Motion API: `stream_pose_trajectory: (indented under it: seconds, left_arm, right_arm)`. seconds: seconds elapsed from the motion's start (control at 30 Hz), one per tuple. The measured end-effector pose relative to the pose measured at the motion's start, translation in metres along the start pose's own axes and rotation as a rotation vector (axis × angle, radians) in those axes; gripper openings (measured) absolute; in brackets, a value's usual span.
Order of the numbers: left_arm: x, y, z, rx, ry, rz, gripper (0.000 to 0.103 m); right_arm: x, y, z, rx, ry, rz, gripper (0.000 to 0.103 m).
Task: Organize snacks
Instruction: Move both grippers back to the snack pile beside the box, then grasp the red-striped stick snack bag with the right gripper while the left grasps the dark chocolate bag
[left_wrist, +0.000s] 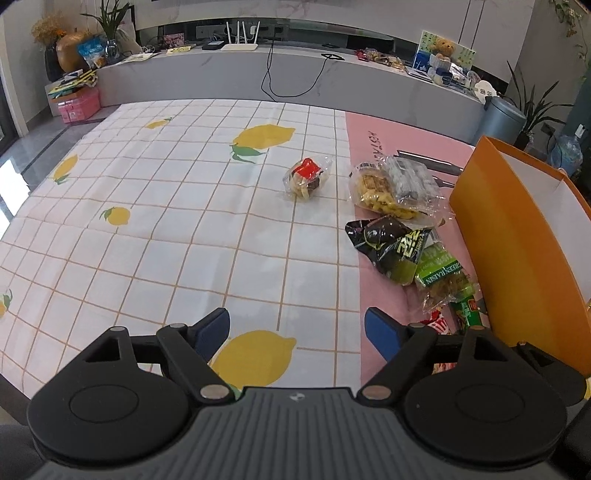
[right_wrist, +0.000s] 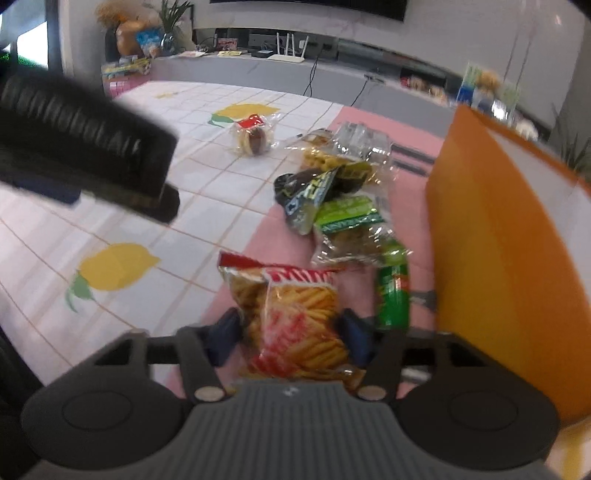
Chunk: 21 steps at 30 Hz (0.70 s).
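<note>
My left gripper (left_wrist: 297, 334) hangs above the near edge of the table (left_wrist: 155, 236) with its jaws spread wide and nothing between the blue pads (left_wrist: 212, 330); under them lie only the lemon-print checked cloth and the edge of the pink mat (left_wrist: 323, 291).

My right gripper (right_wrist: 290, 334) is clenched on the red-and-white crisp packet (right_wrist: 295, 321): both pads press into its sides, and the packet fills the gap between them, its striped top edge pointing away from me (the view is blurred, so I cannot tell whether the packet is clear of the mat).

The other snacks lie in a loose row on the pink mat along the right side of the table, just beside the orange box (left_wrist: 517, 236), which stands open with its white inside showing. Nearest me is a green can (right_wrist: 393, 295), lying close against the box wall. Next comes the green raisin bag (left_wrist: 443, 277), touching the black-and-green pouch (left_wrist: 391, 245) beyond it. Further toward the far edge sits a clear bag of yellow snacks (left_wrist: 380, 192) with a clear pack of grey-wrapped pieces (left_wrist: 410, 177) resting against it. Apart from that row, out on the checked cloth toward the far edge, a small clear packet with a red label (left_wrist: 306, 179) lies alone near a printed lemon.

In the right wrist view the dark ribbed body of my left gripper (right_wrist: 85, 147) crosses the upper left corner, above the cloth.
</note>
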<state>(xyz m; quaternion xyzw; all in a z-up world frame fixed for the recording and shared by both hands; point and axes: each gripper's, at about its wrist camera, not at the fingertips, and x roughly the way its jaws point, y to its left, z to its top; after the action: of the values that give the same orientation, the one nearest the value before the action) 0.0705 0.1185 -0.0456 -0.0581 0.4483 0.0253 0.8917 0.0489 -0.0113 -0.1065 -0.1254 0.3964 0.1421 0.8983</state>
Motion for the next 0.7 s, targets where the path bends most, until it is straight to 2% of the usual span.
stream_pose_trajectory:
  seconds: [0.1, 0.2, 0.3, 0.47, 0.6, 0.7]
  left_arm:
    - [0.000, -0.007, 0.007, 0.014, -0.008, -0.015, 0.097]
    - [0.001, -0.019, 0.015, 0.031, -0.012, -0.043, 0.097]
    - [0.004, -0.034, 0.023, 0.100, -0.035, -0.123, 0.097]
    - [0.027, -0.064, 0.039, 0.156, 0.008, -0.177, 0.097]
    - [0.056, -0.082, 0.044, 0.215, 0.052, -0.215, 0.097]
    - [0.073, -0.085, 0.050, 0.194, 0.071, -0.210, 0.097]
  right_arm:
    - [-0.002, 0.000, -0.002, -0.008, -0.012, 0.003, 0.049]
    - [-0.004, 0.002, -0.006, -0.062, -0.035, -0.039, 0.046]
    - [-0.006, 0.001, -0.009, -0.094, -0.052, -0.033, 0.046]
    - [-0.008, -0.003, -0.011, -0.105, -0.071, -0.007, 0.046]
    - [-0.011, -0.013, -0.012, -0.037, -0.071, 0.038, 0.046]
    - [-0.013, -0.018, -0.012, -0.025, -0.071, 0.065, 0.046]
